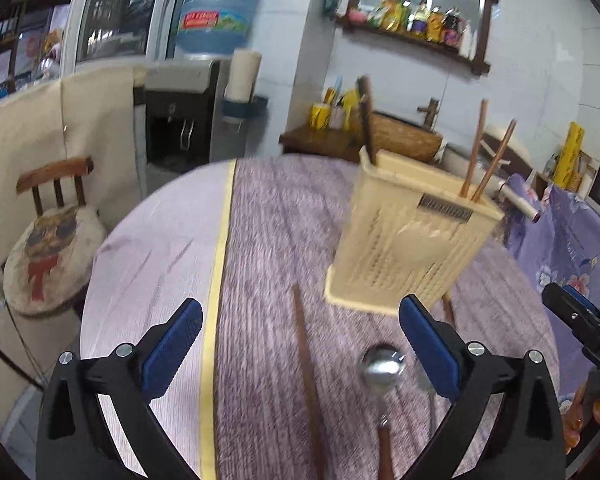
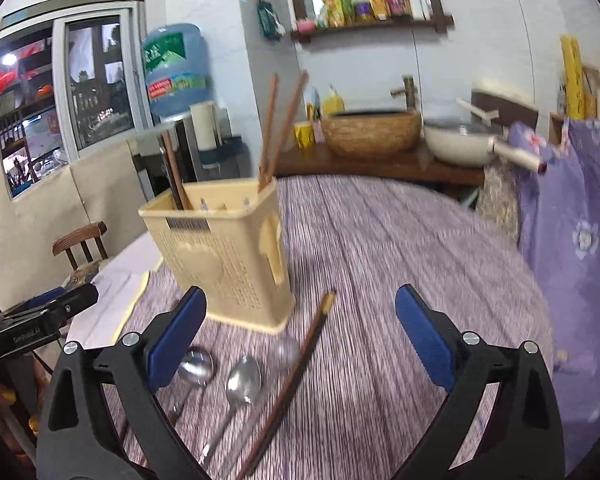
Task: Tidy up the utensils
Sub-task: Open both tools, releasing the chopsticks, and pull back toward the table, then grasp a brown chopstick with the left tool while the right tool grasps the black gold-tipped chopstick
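Now, both tongs spread wide, nothing betw. the pads.

Left gripper, bottom of its frame: a loose brown chopstick and a steel spoon lie on the purple cloth betw. the fingers.

Right gripper, bottom of its frame: a second chopstick runs diagonally, w/ two spoons to its left and a blurred third bowl near the basket's foot.

For a clean pick, I'd take one item per gripper and pinch mid-handle w/ pads square across the stick; a thin stick may roll.

Further back, frame center, the cream utensil basket stands upright, three chopsticks already in it. I'd drop each stick handle-down in the same slot as its kind.
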The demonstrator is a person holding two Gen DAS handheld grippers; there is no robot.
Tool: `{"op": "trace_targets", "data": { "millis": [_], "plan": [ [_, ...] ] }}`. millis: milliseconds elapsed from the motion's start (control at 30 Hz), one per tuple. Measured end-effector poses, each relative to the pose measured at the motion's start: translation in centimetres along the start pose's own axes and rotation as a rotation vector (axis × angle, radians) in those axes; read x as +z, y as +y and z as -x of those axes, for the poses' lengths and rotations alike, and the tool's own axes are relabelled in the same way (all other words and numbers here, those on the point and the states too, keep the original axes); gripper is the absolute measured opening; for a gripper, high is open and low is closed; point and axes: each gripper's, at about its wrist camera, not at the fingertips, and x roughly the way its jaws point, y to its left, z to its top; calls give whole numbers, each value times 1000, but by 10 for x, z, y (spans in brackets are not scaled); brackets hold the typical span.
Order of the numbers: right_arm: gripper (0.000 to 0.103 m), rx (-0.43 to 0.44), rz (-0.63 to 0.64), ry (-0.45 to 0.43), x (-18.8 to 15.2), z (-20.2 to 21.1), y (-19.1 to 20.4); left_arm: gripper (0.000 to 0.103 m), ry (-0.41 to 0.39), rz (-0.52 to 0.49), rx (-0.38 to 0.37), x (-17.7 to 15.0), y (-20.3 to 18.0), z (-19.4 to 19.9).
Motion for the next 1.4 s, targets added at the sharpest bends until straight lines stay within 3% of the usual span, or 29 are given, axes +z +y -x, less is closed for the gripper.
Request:
{"op": "trace_targets", "data": {
  "millis": [200, 400, 767, 867, 1033, 1133, 1400],
  "plan": [
    [94, -36, -37, 104, -30, -17, -10, 98, 113, 8, 54, -25, 15, -16],
    [92, -89, 14, 182, -45, -30, -5, 98, 142, -53, 129, -35, 18, -18],
    [57, -77, -45, 297, -51, -61, -10, 95, 165, -55, 132, -37, 18, -25],
    [55, -37, -86, 311, -50, -67, -10, 94, 170, -56, 127, -37, 17, -25],
    [54, -38, -45, 335, -55, -74, 2, 94, 179, -65, 121, -40, 13, -27],
    [50, -87, 5, 347, -60, -79, 8, 94, 182, -71, 118, -41, 11, -28],
    [50, -124, 68, 379, -55, -88, 15, 94, 186, -71, 111, -42, 7, -29]
  ]
}}
